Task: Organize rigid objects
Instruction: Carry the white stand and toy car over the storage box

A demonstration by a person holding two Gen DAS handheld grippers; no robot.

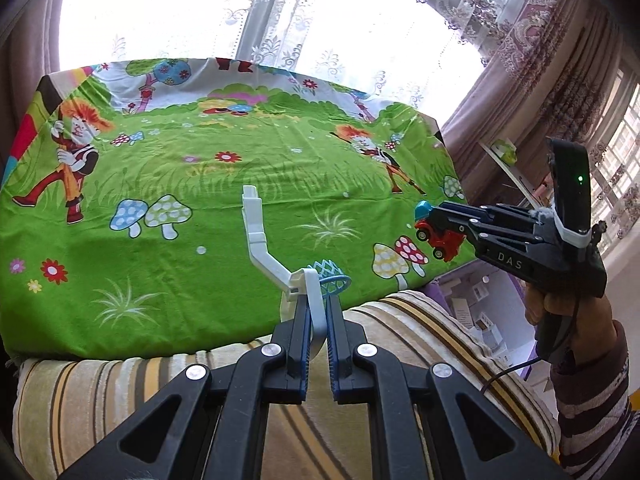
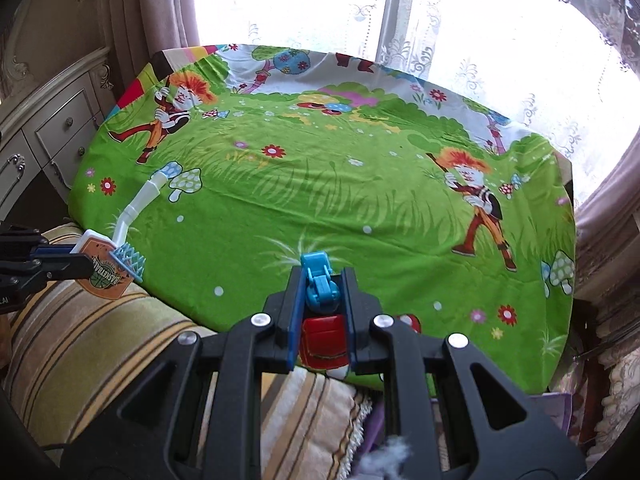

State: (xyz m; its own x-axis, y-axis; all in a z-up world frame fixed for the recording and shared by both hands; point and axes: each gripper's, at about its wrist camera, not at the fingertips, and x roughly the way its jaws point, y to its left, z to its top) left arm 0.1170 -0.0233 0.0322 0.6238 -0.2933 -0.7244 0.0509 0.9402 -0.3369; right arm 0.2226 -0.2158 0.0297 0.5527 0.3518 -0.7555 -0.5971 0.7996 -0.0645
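Observation:
My left gripper [image 1: 318,300] is shut on the backboard of a toy basketball hoop [image 1: 316,280] with a white jointed pole [image 1: 256,232] and blue net, held above the near edge of the table. The hoop also shows in the right wrist view [image 2: 120,248], held by the left gripper [image 2: 86,260]. My right gripper [image 2: 322,280] is shut on a red toy car with a blue cab [image 2: 320,280]. In the left wrist view the right gripper [image 1: 434,216] holds the car [image 1: 436,236] over the table's right edge.
A table under a green cartoon cloth [image 1: 200,200] fills both views. A striped cushion [image 1: 120,384] lies along its near edge. A white dresser [image 2: 48,128] stands at the left. Curtains and a bright window [image 2: 400,8] are behind.

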